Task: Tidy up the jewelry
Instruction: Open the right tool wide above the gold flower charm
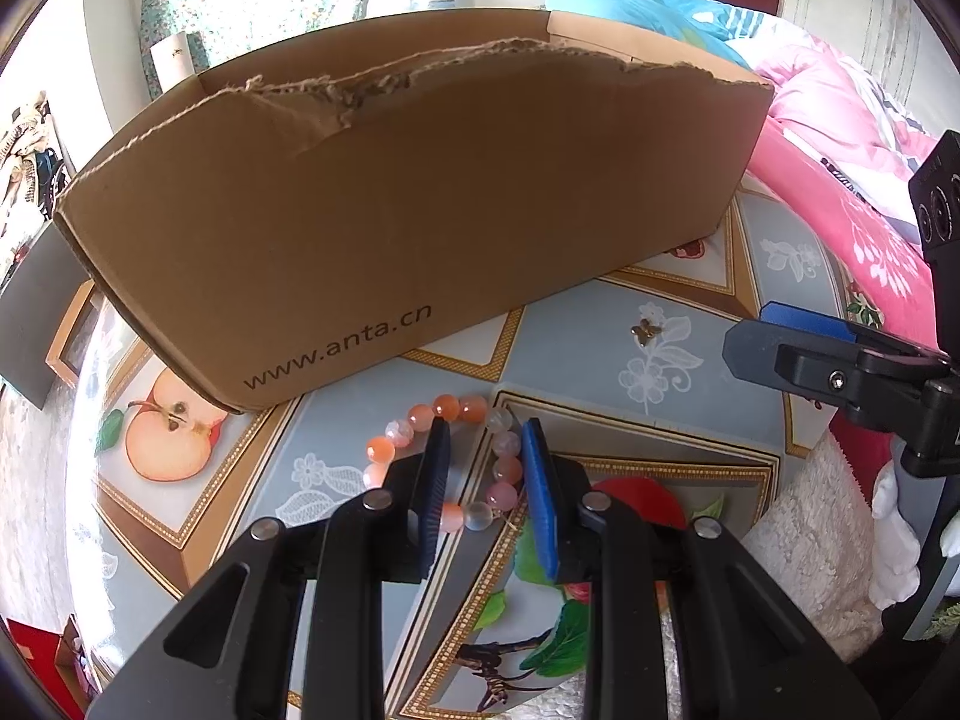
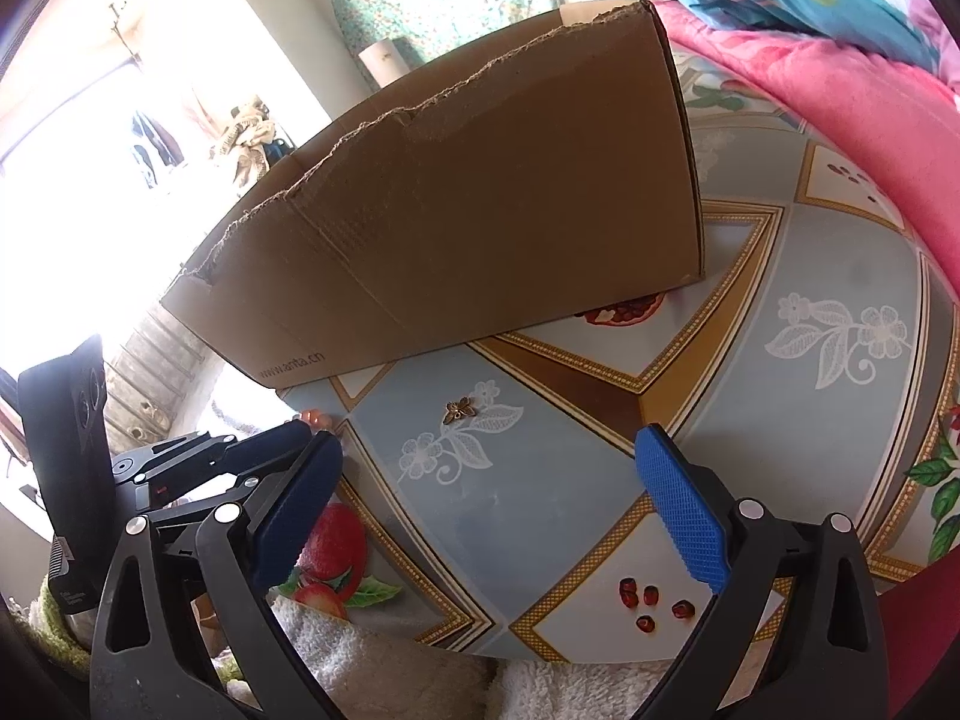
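The left gripper (image 1: 486,480) sat low over the bench (image 1: 588,324) with its tablecloth of printed fruit and flowers, jaws part-way in and straddling one side of the bracelet of round orange, pink and white beads (image 1: 384,450). One blue pad stood inside the loop, the other just outside at three o'clock; whether the pads actually pinched the beads, I could not tell. The loop spread toward nine o'clock from the jaws, lying flat on the cloth.

Over on the right, the right gripper (image 2: 489,504) held its jaws wide apart with nothing between them. The small bronze flower-shaped charm (image 2: 459,411) lay dead ahead at twelve o'clock, a little beyond the tips, its longer axis running roughly from eight to two o'clock. That hand was clearly the nearer one to it, so the charm looked like its pick.

Behind both, at twelve o'clock, stood the torn brown cardboard box (image 1: 420,192), printed "www.anta.cn" along its lower edge, the only readable writing.
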A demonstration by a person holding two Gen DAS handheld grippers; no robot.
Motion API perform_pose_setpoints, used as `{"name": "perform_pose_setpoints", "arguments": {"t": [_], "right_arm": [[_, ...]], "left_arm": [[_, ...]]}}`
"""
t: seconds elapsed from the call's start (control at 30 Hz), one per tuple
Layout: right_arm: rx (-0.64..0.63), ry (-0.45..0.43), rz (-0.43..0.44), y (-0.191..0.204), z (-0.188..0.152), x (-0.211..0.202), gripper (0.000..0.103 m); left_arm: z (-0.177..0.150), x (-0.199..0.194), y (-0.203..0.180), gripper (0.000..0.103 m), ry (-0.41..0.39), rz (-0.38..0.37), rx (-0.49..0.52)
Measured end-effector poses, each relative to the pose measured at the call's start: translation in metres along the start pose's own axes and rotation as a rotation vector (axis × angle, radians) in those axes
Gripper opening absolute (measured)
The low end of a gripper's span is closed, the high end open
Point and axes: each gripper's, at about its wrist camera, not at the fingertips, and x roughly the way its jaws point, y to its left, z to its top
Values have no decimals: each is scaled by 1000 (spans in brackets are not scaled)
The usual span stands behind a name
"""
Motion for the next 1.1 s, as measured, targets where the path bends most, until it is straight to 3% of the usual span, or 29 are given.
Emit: {"name": "perform_pose_setpoints", "arguments": {"t": [0.37, 0.6, 0.9, 1.1], "right_arm": [[7, -3, 9, -2, -1, -2, 94], [-59, 12, -57, 11, -2, 2, 94], [-73, 50, -81, 14, 0, 2, 94], [-140, 4, -99, 21, 3, -8, 87]], "left_arm": [[-3, -2, 0, 24, -3, 14, -27], [-5, -4, 1, 24, -11, 9, -24], [-4, -3, -3, 24, -3, 25, -17], [-2, -2, -6, 24, 6, 33, -19]]}}
